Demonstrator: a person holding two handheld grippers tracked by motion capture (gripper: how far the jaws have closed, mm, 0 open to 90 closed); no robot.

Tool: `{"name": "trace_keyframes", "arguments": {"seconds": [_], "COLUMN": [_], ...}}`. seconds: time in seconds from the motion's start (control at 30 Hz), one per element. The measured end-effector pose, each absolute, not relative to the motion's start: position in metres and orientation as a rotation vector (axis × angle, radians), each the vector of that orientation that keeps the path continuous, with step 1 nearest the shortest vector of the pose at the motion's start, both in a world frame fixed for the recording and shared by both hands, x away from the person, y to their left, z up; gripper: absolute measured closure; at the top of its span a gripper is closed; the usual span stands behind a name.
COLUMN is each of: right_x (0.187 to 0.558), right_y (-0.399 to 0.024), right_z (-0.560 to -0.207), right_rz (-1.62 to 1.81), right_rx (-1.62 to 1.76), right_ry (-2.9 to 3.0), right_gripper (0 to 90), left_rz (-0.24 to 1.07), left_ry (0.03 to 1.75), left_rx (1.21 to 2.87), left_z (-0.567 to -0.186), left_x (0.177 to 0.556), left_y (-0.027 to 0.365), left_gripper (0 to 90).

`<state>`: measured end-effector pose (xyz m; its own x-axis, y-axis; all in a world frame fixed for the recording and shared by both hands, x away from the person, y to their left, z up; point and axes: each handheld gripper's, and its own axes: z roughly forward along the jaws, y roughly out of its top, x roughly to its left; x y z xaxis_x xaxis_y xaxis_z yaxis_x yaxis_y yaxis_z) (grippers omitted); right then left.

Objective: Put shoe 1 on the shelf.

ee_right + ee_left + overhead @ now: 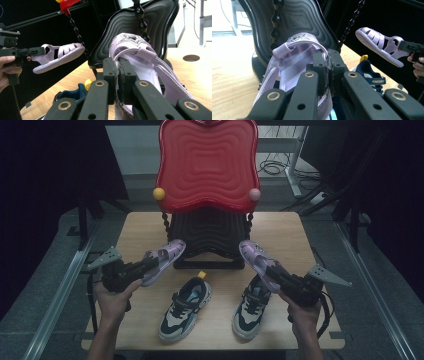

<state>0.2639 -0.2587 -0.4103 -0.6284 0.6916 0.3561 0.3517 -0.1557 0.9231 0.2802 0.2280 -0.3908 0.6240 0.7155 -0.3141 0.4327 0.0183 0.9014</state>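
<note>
**A:** Which item serves as a container here, and what does it hold?

**B:** The black ribbed rack (209, 237) at the back of the wooden table (140, 227), under the red wavy panel (207, 162). Its shelf, as far as the high view shows, carries no shoe. Black bead chains (165, 222) hang at either side of it.

**A:** Where are the sandals?

**B:** The left gripper (131, 269) is clamped on the rim of the left lilac sandal (165, 260), held off the table just beside the rack's left front corner. The right gripper (280, 276) is clamped in the same way on the right lilac sandal (257, 257), raised near the rack's right front corner. In each gripper view the jaws stand narrow, pinching the sandal's side wall.

**A:** What lies on the table itself?

**B:** Two navy and grey sneakers: the left sneaker (185, 307) between the hands, toe toward the person, with a yellow heel tab (202, 274); the right sneaker (252, 310) lies partly beneath the right gripper.

**A:** What is hidden or unclear?

**B:** The heel of the right sneaker is covered by the gripper above it. The rack's lower shelf is dark and hard to read. The red panel is cut off by the top edge. The left hand (114, 297) and right hand (302, 312) wrap the handles, hiding them.
</note>
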Motion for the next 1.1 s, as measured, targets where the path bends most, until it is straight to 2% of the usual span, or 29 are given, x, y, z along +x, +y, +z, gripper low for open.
{"name": "trace_keyframes", "arguments": {"seconds": [1.1], "right_x": [0.297], "right_y": [-0.209], "right_z": [-0.412], "right_rz": [1.858], "right_rx": [1.173], "right_ry": [1.864], "right_gripper": [85.8], "left_rz": [0.305], "left_ry": [0.954], "left_rx": [1.585], "left_z": [-0.395], "left_x": [0.314], "left_y": [0.197], "left_gripper": [86.3]}}
